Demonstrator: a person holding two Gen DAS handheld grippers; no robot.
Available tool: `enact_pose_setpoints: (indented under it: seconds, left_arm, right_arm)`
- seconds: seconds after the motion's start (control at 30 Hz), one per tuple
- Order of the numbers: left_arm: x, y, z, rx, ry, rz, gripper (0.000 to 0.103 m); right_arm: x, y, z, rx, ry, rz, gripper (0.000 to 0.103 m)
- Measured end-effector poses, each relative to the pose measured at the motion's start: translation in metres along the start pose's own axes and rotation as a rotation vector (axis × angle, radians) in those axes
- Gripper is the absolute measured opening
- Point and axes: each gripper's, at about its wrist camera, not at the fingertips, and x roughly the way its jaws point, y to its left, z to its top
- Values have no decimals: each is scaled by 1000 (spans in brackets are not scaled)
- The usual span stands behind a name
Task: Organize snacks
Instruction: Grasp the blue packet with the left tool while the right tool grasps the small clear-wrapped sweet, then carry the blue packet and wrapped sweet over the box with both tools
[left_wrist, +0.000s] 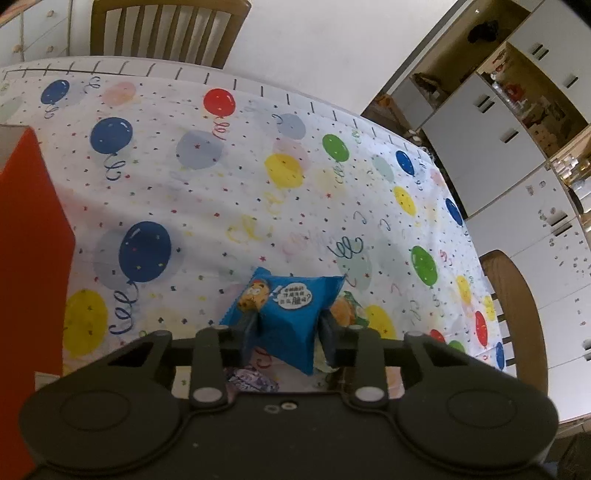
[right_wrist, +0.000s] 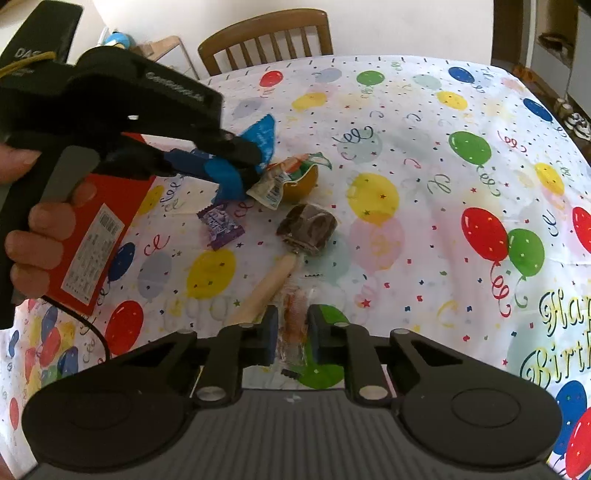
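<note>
A person's hand (right_wrist: 33, 221) wraps the grip of the left tool (left_wrist: 290, 332), which reaches in from the left with its two fingers clamped on a blue cookie packet (left_wrist: 291, 314), lifted off the balloon-print tabletop (right_wrist: 424, 258). The right tool (right_wrist: 291, 338) sits low over the cloth, its fingers closed around a clear-wrapped snack (right_wrist: 293, 332); whether they press it firmly cannot be told.

Below the blue packet lie an orange-and-green jelly cup (right_wrist: 299, 177), a small purple candy wrapper (right_wrist: 221, 225) and a brown chocolate lollipop (right_wrist: 308, 230) on a pale stick; the stick's lower end is hidden behind the right tool. A red box (right_wrist: 99, 225) lies at the left, partly covered by the hand.

The blue packet carries a cartoon cookie and Chinese characters too small to read. The cloth reads "Happy Birthday", cut off at the edge.
</note>
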Motion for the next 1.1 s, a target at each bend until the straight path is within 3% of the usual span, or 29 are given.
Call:
enact_pose_setpoints:
  seconds: [0.33,0.7,1.1]
  left_arm:
    - [-23,4,-4,-2,-34,9,29]
    - [-81,-1,-15,17,-89,-24,29]
    - [-154,12,-27,30,-175,-18,29]
  right_arm:
    - [-22,1,1,33,-44,-4,15]
    - [-71,16,5,-3,-97,18,15]
    - [-104,66,20,-80,-163,82,15]
